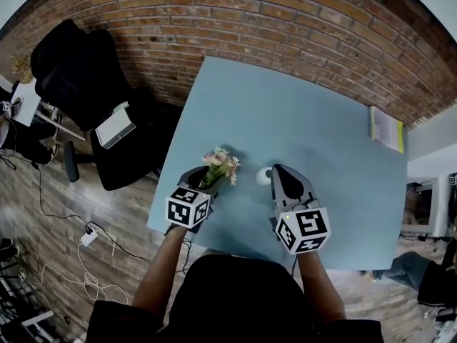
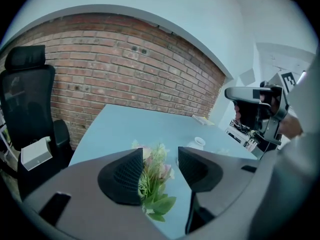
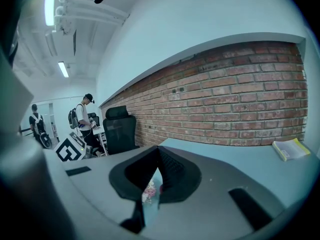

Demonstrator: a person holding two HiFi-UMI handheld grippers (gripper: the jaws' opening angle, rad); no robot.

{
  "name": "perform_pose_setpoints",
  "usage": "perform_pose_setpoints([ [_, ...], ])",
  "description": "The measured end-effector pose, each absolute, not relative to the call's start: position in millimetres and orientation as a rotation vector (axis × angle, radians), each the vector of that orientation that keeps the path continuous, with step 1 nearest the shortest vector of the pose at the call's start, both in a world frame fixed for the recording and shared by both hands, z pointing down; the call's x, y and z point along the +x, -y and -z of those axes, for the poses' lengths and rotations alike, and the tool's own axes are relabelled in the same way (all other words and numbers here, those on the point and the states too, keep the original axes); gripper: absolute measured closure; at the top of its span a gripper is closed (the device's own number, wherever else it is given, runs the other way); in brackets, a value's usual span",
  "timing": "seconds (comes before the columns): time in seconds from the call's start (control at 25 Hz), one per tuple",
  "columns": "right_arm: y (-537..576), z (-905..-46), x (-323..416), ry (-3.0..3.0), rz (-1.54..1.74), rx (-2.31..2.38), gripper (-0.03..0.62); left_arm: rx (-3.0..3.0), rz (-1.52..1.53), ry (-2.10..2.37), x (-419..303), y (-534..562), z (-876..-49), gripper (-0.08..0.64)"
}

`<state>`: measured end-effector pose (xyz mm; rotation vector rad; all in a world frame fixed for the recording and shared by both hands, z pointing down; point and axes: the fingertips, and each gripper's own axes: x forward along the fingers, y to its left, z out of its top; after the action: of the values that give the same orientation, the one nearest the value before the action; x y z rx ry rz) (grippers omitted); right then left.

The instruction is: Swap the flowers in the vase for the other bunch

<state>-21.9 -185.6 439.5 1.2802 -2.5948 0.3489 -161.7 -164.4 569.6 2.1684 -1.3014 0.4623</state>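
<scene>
Left gripper (image 2: 159, 166) jaws apart, flower bunch (image 2: 152, 176) loose between them near the table's (image 1: 321, 141) left edge; right gripper (image 3: 159, 176) closed, empty, near the white vase (image 1: 264, 176); risk: leaves snag a pad and drag the bunch off the edge, or the right gripper tips the vase.

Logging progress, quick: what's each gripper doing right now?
Left gripper: open, flower bunch between its jaws, not pinched.
Right gripper: closed, holding nothing.
</scene>
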Motion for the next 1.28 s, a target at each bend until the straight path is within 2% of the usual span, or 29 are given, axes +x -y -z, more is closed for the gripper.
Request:
perform_pose_setpoints([
  [0.12, 189.9, -443.5, -23.8, 2.587, -0.355, 1.279, 0.58, 2.149, -0.485, 1.279, -165.2, 168.7, -579.1, 0.302],
  [0.32, 196.9, -450.3, -24.4, 2.567, -0.359, 1.276, 0.58, 2.135, -0.549, 1.251, -166.9, 176.2, -594.7, 0.244],
  [1.28, 217.7, -482.9, -25.8, 2.454, -0.392, 1.303, 0.58, 2.088, -0.82, 1.023, -158.4, 195.5, -655.7, 0.202],
])
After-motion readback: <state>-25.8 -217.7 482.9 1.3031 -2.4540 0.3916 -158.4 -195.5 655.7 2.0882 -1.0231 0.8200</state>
